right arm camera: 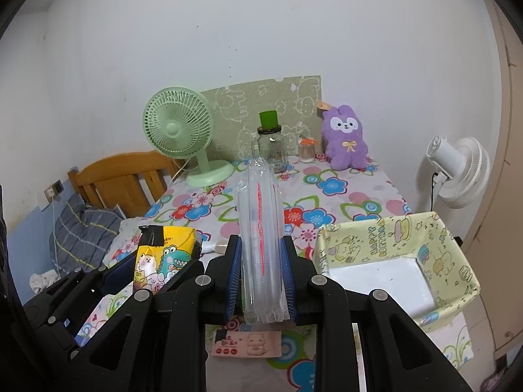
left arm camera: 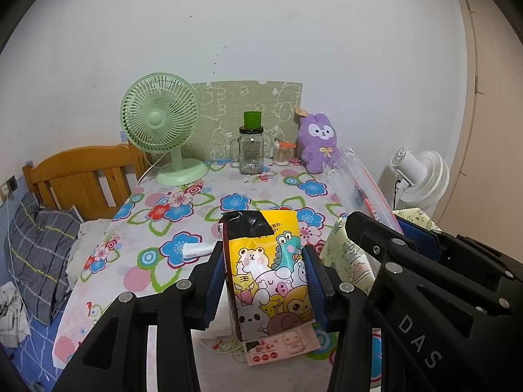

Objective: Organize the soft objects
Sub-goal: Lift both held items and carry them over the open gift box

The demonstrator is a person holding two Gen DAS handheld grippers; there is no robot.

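My left gripper (left arm camera: 265, 281) is shut on a yellow cartoon-print tissue pack (left arm camera: 268, 271) and holds it upright above the floral table. My right gripper (right arm camera: 261, 277) is shut on a clear plastic sleeve of cups (right arm camera: 260, 228) with a red line down it, held pointing forward. The tissue pack also shows in the right wrist view (right arm camera: 161, 258), to the left. A pale yellow fabric box (right arm camera: 457, 261) with a white floor stands open at the right. A pink packet (right arm camera: 248, 343) lies flat on the table under the grippers. A purple plush bunny (right arm camera: 345, 140) sits at the back right.
A green desk fan (right arm camera: 183, 130), a glass jar with a green lid (right arm camera: 271, 147) and a small cotton-swab jar (right arm camera: 307, 150) stand along the back of the table (left arm camera: 183, 202). A white fan (right arm camera: 457, 173) stands beyond the right edge. A bed with a wooden headboard (left arm camera: 85, 176) lies left.
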